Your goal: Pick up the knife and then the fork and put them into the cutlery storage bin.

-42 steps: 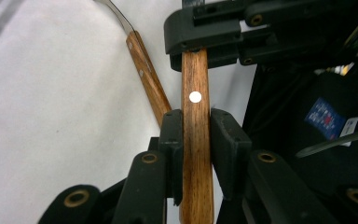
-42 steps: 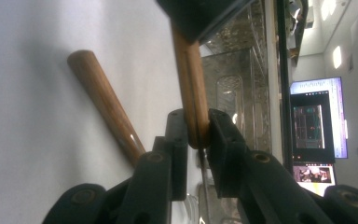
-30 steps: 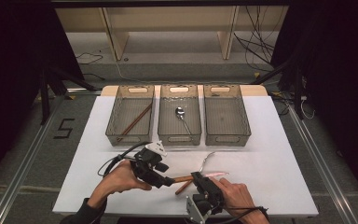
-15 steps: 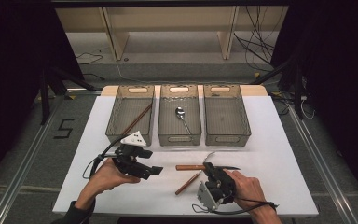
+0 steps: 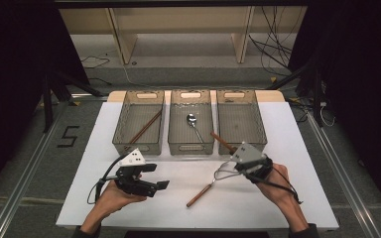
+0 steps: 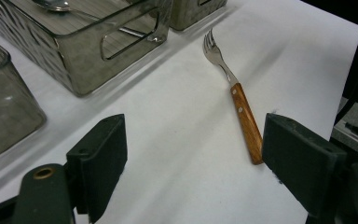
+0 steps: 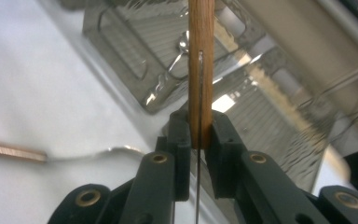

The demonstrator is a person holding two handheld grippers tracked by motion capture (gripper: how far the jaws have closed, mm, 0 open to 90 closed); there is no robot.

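Knife [image 7: 201, 70], wooden handle pinched tight in right gripper [image 5: 245, 159], hanging just near of right bin [image 5: 241, 120]. Left gripper [image 5: 155, 176] just spread wide, empty, fork [image 5: 206, 189] lying right of it. Thin grip: could swivel, clip bin rim.

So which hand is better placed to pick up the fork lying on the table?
Left. The left gripper is open with nothing between its jaws, and the fork lies just ahead of it. The right gripper is shut on a wooden-handled utensil.
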